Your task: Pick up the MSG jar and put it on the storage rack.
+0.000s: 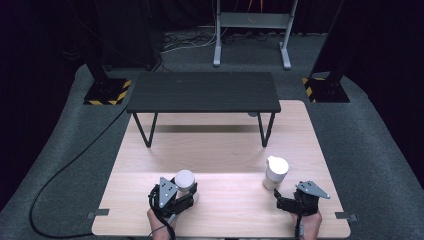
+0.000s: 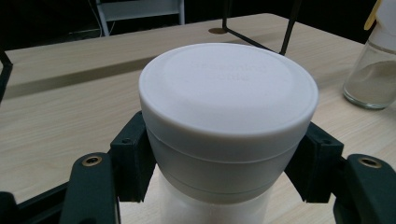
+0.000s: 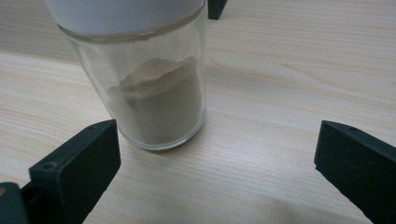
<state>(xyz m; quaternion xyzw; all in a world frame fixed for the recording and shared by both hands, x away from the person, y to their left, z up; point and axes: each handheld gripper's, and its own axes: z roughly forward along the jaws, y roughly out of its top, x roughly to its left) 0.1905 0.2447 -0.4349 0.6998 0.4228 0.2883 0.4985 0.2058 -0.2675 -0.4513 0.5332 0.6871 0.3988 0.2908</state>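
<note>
Left gripper view, white-lidded jar (image 2: 228, 121) pinched between left jaws, right jaws spread beside glass jar (image 3: 149, 88)

White, black and pale wood

The jar (image 2: 229, 121) is white, lid and body, between black jaws. The shaker (image 3: 149, 88) is clear glass with a white cap and tan powder inside. The desk (image 1: 220, 150) is light wood with fine grain; the shelf (image 1: 202, 92) is black; the floor (image 1: 70, 150) is grey carpet; the stand bases (image 1: 107, 92) carry yellow-and-black stripes.
</note>
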